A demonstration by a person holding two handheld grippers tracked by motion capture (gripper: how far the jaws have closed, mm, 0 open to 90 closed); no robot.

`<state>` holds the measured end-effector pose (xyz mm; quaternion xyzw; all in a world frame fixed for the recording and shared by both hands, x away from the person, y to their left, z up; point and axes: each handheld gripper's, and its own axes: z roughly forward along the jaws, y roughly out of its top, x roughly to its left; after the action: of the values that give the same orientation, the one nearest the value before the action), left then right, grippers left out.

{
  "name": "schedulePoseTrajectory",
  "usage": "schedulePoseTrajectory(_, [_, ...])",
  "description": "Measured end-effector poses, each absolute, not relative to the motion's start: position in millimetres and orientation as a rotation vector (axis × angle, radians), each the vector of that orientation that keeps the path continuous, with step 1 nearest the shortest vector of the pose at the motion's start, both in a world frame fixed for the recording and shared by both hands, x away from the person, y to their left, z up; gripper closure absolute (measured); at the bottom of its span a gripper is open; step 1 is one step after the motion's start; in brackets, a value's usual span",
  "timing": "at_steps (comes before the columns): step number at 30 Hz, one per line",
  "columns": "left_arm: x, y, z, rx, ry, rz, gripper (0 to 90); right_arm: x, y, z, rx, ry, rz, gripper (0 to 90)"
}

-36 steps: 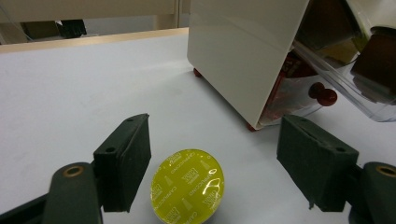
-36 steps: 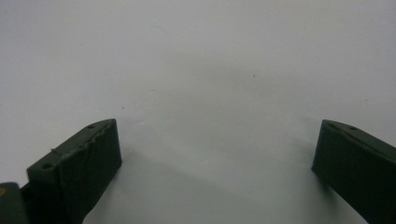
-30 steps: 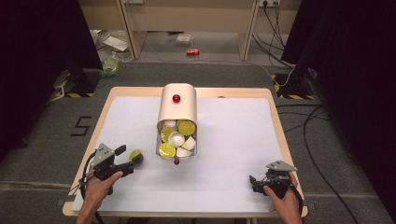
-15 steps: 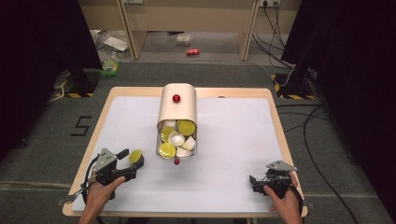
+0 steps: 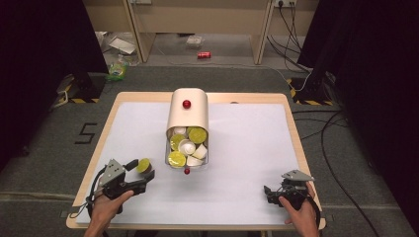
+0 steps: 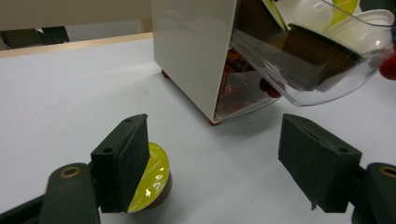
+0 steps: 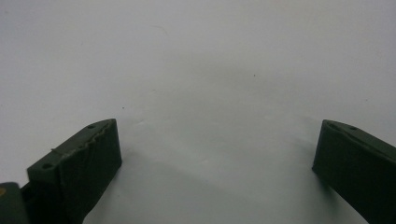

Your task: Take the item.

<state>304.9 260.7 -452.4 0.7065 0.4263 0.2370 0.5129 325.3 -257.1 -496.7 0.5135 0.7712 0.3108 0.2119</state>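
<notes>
A cream dispenser box (image 5: 188,116) with a red knob stands mid-table. Its clear drawer (image 5: 187,148) is pulled out toward me and holds several yellow-lidded and white capsules. One yellow-lidded capsule (image 5: 144,164) lies on the white table left of the drawer. My left gripper (image 5: 142,171) is open around it and its jaws have just been opening. In the left gripper view the capsule (image 6: 154,179) rests on its side against the left jaw, far from the other jaw, with the box (image 6: 196,46) and drawer (image 6: 303,56) just beyond. My right gripper (image 5: 269,190) is open above bare table at the near right, nothing between its jaws (image 7: 217,135).
The white table top (image 5: 247,143) has a wooden rim, and both hands are near its front edge. Beyond the table, the floor holds a red can (image 5: 203,55), litter at the left, and cables at the right.
The left gripper has shifted slightly and its jaws stand a little wider around the capsule, which stays on the table. The right gripper has not moved.
</notes>
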Motion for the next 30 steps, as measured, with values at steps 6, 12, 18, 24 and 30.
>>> schedulePoseTrajectory(6, [303,254,-451,1.712,1.008,0.569,24.2,325,-257,-497,1.426,2.142,0.863,1.2])
schedulePoseTrajectory(12, [303,249,-451,1.718,1.001,0.550,24.1,325,-257,-497,1.422,2.142,0.861,1.4])
schedulePoseTrajectory(18, [300,245,-448,1.724,0.980,0.543,23.7,325,-257,-497,1.422,2.142,0.862,1.3])
schedulePoseTrajectory(24, [299,241,-443,1.716,0.966,0.543,23.6,325,-257,-497,1.420,2.140,0.862,1.4])
schedulePoseTrajectory(30, [299,237,-441,1.723,0.948,0.537,22.4,325,-257,-497,1.425,2.143,0.864,1.3])
